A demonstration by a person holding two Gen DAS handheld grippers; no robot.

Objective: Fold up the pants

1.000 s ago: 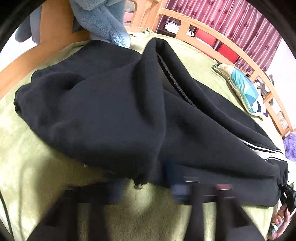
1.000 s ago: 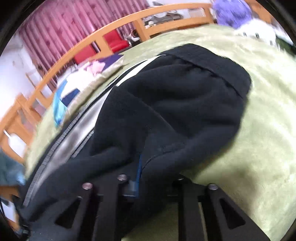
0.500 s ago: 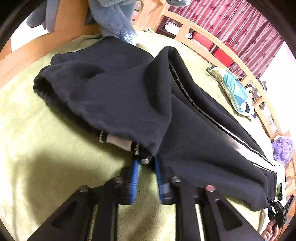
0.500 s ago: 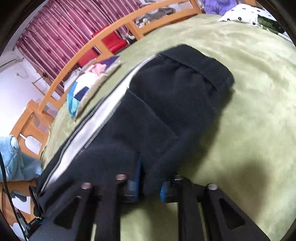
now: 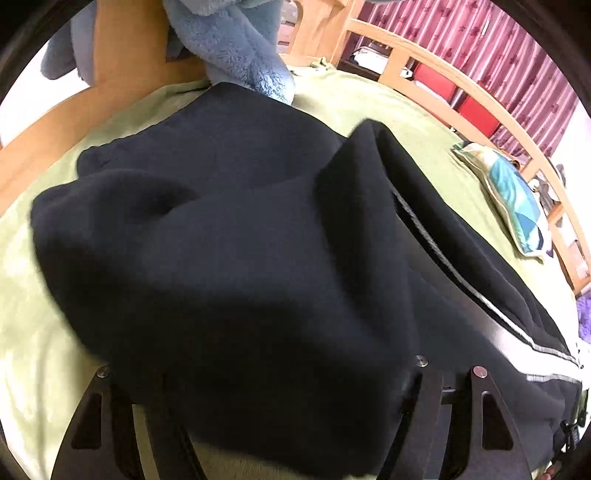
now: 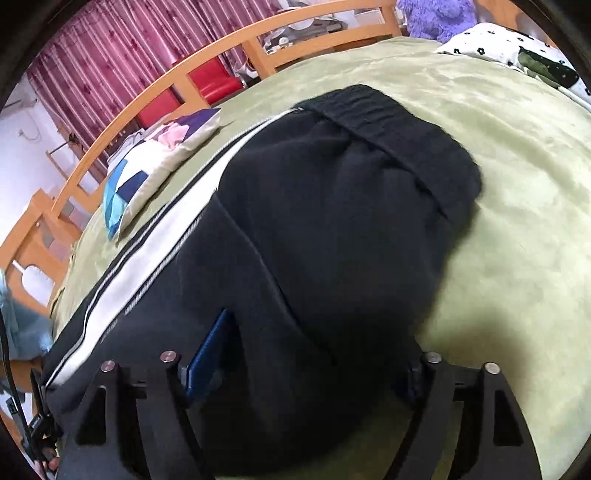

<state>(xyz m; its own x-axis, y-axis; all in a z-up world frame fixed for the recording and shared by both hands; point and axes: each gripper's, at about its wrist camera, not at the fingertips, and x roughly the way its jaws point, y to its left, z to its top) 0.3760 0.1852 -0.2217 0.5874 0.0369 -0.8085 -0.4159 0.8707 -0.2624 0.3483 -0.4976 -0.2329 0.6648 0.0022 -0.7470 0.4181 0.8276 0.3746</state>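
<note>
The black pants [image 5: 229, 258] lie folded lengthwise on the green blanket [image 5: 33, 362], filling the left wrist view. Their white side stripe [image 6: 155, 251] and elastic waistband [image 6: 399, 144] show in the right wrist view. My left gripper [image 5: 264, 373] hangs low over the near edge of the pants with its jaws opening wide. Slack cloth lies between and over the fingers [image 5: 424, 391], and the pads do not press on it. My right gripper [image 6: 314, 362] is opening too. Its blue pad [image 6: 210, 354] stands clear of the dark cloth bulging between the fingers.
A blue plush toy [image 5: 236, 40] rests at the far end of the pants. A patterned cushion [image 5: 517, 199] lies by the wooden bed rail [image 5: 424, 92]. In the right wrist view a spotted pillow [image 6: 509, 44] and a purple plush [image 6: 436, 14] sit at the far right.
Both grippers were pinched on the near edge of the pants and now stand wide apart. The released cloth has settled onto the blanket. The left gripper has moved in close over the pants.
</note>
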